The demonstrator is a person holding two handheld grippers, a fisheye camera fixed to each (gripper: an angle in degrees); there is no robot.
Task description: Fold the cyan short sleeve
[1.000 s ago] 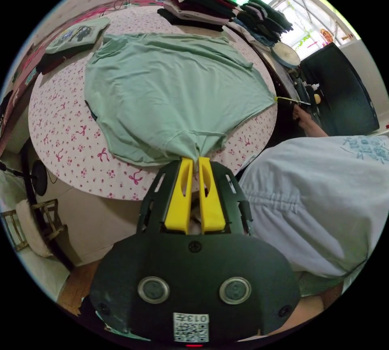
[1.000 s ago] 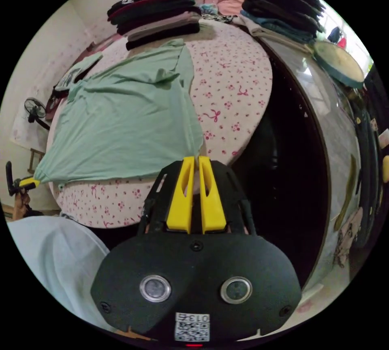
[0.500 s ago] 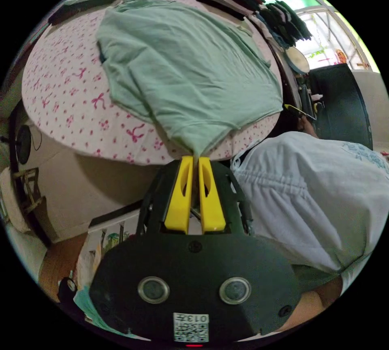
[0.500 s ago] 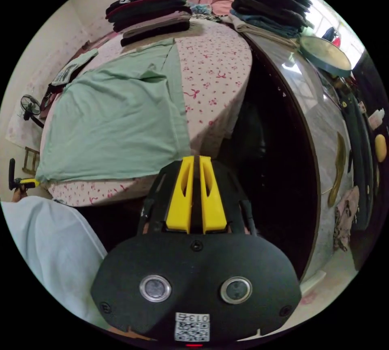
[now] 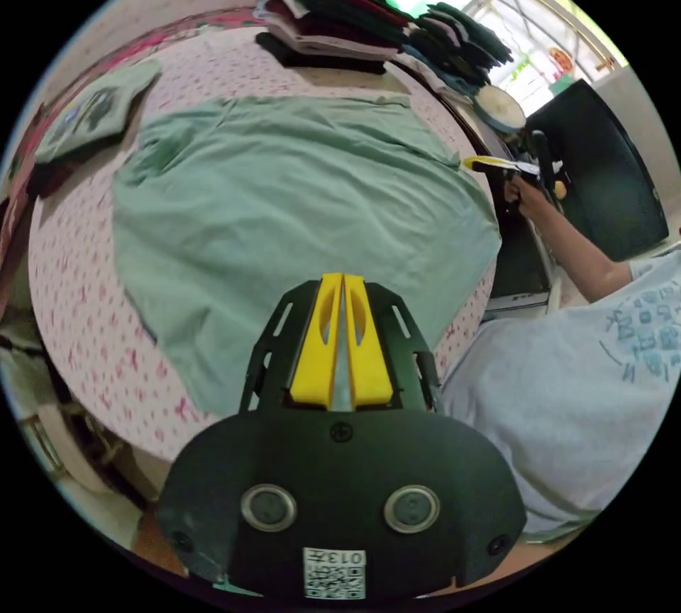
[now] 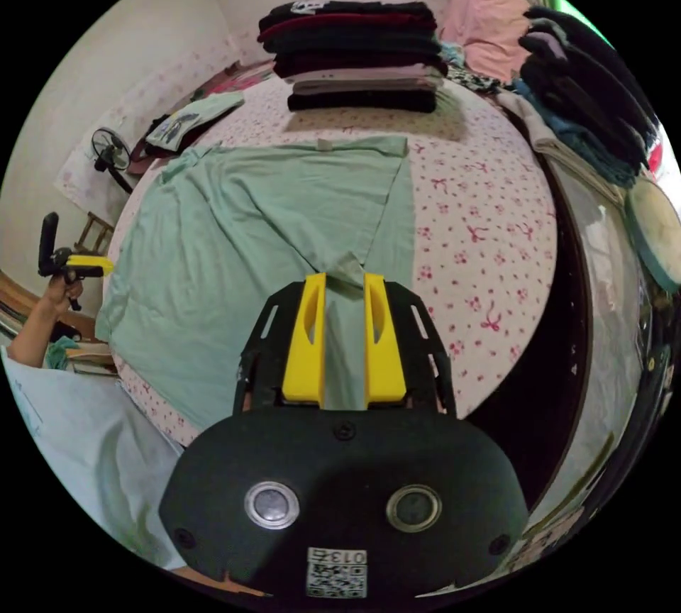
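- Cyan short-sleeve shirt (image 5: 284, 194) lies spread across the bow-print counter (image 6: 482, 230).
- Left tongs (image 5: 343, 281) pressed together above it, pinching nothing visible.
- Right tongs (image 6: 339, 281) spread over the shirt.

Left gripper view: close above the round table (image 5: 85, 329), near edge, facing across toward the folded stacks (image 5: 333, 10). Right gripper view: same table (image 6: 489, 216), its right side, facing those stacks (image 6: 355, 52) too.
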